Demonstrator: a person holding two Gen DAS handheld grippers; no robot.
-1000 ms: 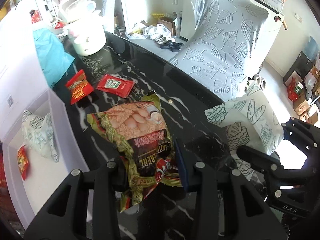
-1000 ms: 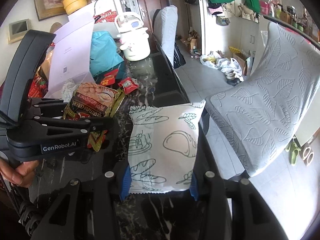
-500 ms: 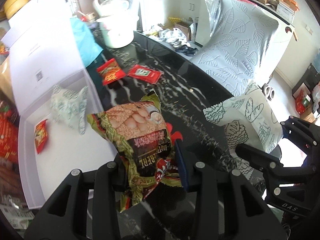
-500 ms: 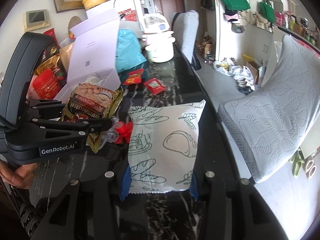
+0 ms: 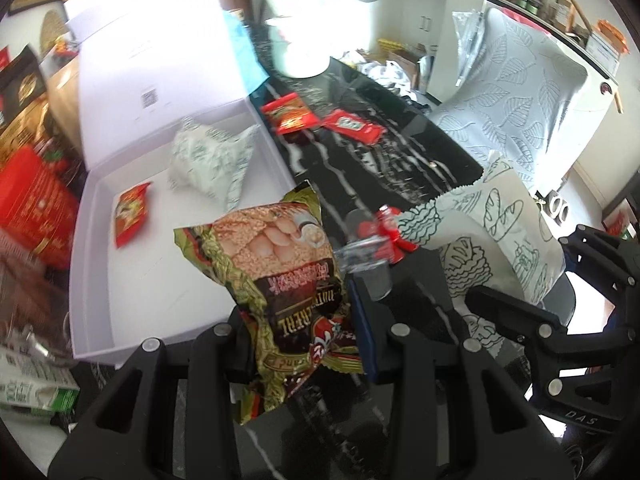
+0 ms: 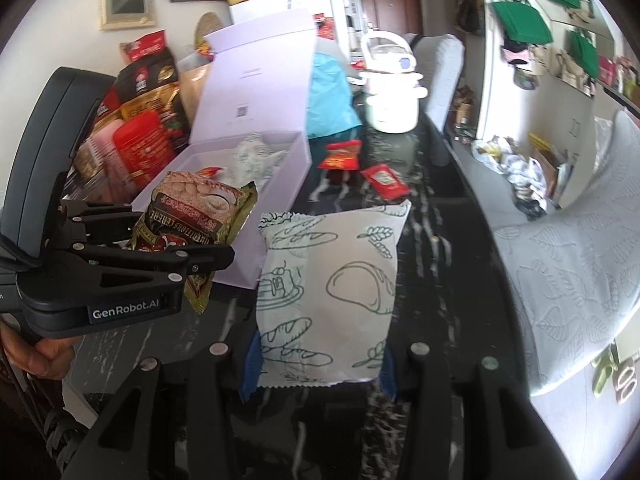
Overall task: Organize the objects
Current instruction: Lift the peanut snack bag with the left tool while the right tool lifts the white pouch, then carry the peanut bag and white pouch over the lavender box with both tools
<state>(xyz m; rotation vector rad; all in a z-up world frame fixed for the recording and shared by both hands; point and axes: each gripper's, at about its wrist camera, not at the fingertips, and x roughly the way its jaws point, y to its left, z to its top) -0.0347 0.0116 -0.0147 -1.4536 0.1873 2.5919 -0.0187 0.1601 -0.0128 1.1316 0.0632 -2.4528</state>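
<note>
Both grippers have carried their loads toward the white box vs 1 s ago; drop-off looks near. Left gripper is clamped on 1 cereal bag, held just beside the box's near wall. Right gripper is clamped on 1 white bread packet, above the black table. In box: 1 white packet, 1 red sachet. On table: 2 red sachets, 1 red-wrapped candy.

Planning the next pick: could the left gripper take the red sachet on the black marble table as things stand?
Probably not yet: the left gripper is shut on the green-and-brown cereal bag. The red sachet itself lies uncovered on the black marble table.
</note>
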